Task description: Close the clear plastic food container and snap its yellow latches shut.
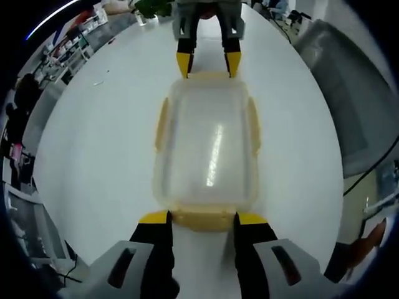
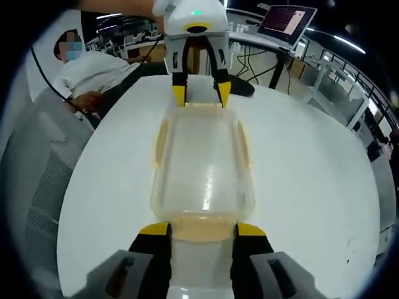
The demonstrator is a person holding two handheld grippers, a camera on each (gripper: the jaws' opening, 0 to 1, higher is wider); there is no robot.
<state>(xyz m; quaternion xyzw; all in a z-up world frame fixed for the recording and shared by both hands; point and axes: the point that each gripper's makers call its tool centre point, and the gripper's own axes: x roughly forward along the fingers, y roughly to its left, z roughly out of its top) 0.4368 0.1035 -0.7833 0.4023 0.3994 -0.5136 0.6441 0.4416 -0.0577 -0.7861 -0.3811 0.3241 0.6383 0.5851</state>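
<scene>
The clear plastic container lies lengthwise on the white table with its clear lid resting on top. Yellow latches run along its long sides and ends. My left gripper is open, and its yellow-tipped jaws stand either side of the near end latch. My right gripper stands open at the far end, facing it. In the right gripper view the container runs from my right gripper, which straddles an end latch, to the left gripper.
A grey chair stands by the table's edge, with a dark cable near it. A seated person in white is beyond the table. A laptop rests on a desk behind.
</scene>
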